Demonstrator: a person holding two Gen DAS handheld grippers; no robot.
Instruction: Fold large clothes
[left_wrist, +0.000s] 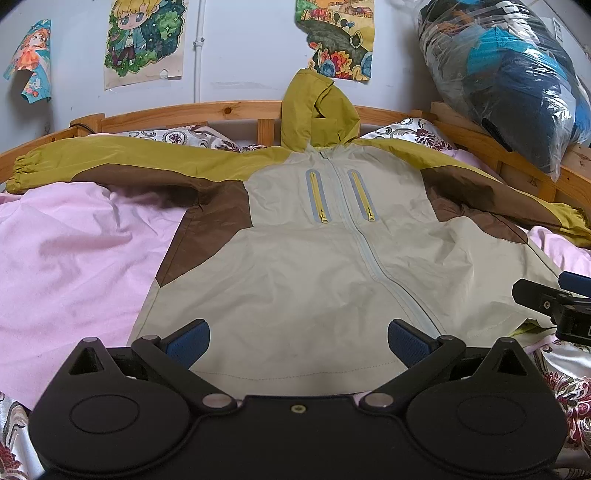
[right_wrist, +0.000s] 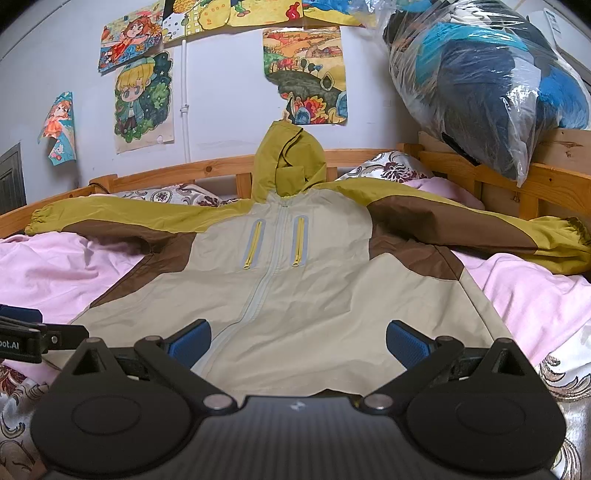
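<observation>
Jacket (left_wrist: 303, 266) lies flat on the bed (left_wrist: 66, 240), front up, sleeves spread, hood against the headboard (left_wrist: 229, 109). Left tongs (left_wrist: 297, 341) gape wide over the hem; right tongs (right_wrist: 297, 341) likewise, gripping nothing.

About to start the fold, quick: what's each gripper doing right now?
Left gripper: open, holding nothing, over the jacket hem.
Right gripper: open, holding nothing, also over the hem.

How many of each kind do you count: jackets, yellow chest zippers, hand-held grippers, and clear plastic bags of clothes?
Jacket: 1
Yellow chest zippers: 2
Hand-held grippers, left hand-held gripper and right hand-held gripper: 2
Plastic bag: 1
Total: 6
</observation>
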